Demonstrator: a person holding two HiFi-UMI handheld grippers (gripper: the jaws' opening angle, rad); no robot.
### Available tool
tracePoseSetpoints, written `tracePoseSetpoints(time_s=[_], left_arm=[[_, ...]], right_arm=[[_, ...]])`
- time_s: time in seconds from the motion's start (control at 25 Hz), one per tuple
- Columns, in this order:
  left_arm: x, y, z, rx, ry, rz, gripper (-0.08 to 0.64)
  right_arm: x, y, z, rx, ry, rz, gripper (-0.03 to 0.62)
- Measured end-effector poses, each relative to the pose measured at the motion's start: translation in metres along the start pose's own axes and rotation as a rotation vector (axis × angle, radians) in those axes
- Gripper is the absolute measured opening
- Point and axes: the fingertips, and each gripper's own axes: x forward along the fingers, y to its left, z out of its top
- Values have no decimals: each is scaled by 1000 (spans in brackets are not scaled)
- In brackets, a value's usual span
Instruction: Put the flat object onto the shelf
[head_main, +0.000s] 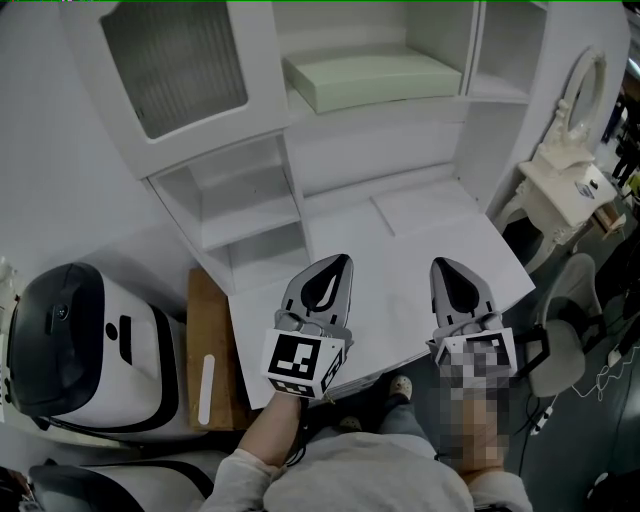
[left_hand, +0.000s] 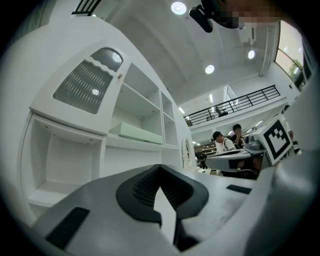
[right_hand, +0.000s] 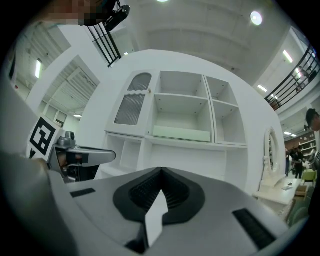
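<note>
grey right hand-held gripper (head_main: 447, 268) level, closed

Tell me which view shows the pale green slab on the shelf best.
Head view: the green slab shows its top and front edge, lying on the middle shelf. The right gripper view gives only its front edge; the left gripper view a small oblique sliver.

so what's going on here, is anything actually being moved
Nothing is being carried. A person holds the left gripper and the right gripper above the white desk, both pointing toward the shelf unit. Both are shut with nothing between their jaws. The pale green flat object lies on the middle shelf, apart from both grippers, so the placing looks done.
</note>
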Motion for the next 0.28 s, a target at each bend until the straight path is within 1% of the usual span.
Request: tracePoseSetpoints(time_s=[0.28], left_arm=[[-4,5,2,-2,-5,2,11]], right_arm=[[2,9,4,-2,-6,14,9]])
